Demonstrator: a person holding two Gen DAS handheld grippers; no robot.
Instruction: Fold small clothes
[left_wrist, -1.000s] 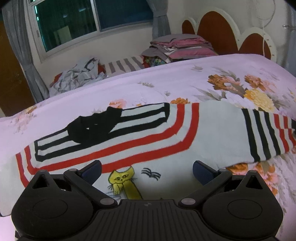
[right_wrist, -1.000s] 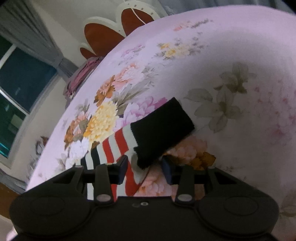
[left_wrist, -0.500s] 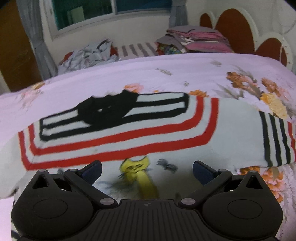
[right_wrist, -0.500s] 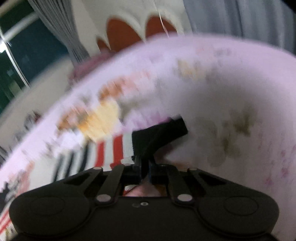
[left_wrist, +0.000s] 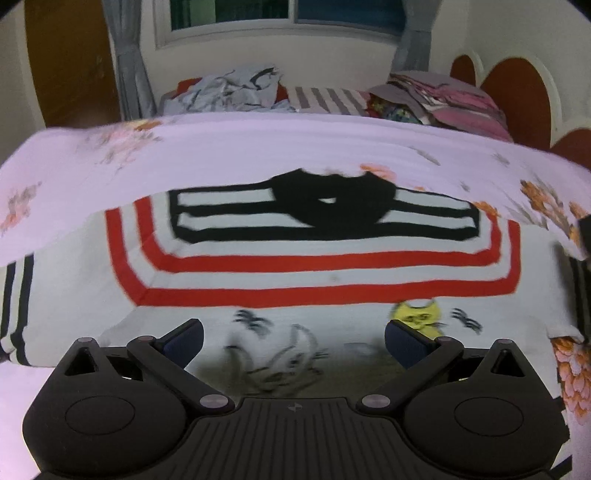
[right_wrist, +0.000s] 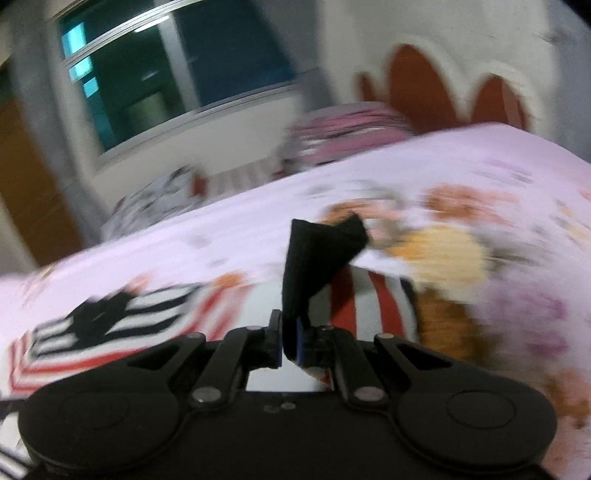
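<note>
A small white sweater with red and black stripes, a black collar and a yellow cat print lies flat on the floral bedspread. My left gripper hovers over its lower chest, open, with nothing between the fingers. In the right wrist view my right gripper is shut on the black cuff of the striped sleeve, which is lifted off the bed toward the sweater's body. At the right edge of the left wrist view a dark shape, perhaps that sleeve, shows too little to tell.
Crumpled clothes and a stack of folded pink and grey laundry lie at the far side of the bed below a window. A scalloped headboard stands at the right. A brown door is at the left.
My right gripper shut on the black cuff, lifted it off the bed and swung it toward the sweater's body. My left gripper slid leftward along the sweater, so the collar now sits centred.
</note>
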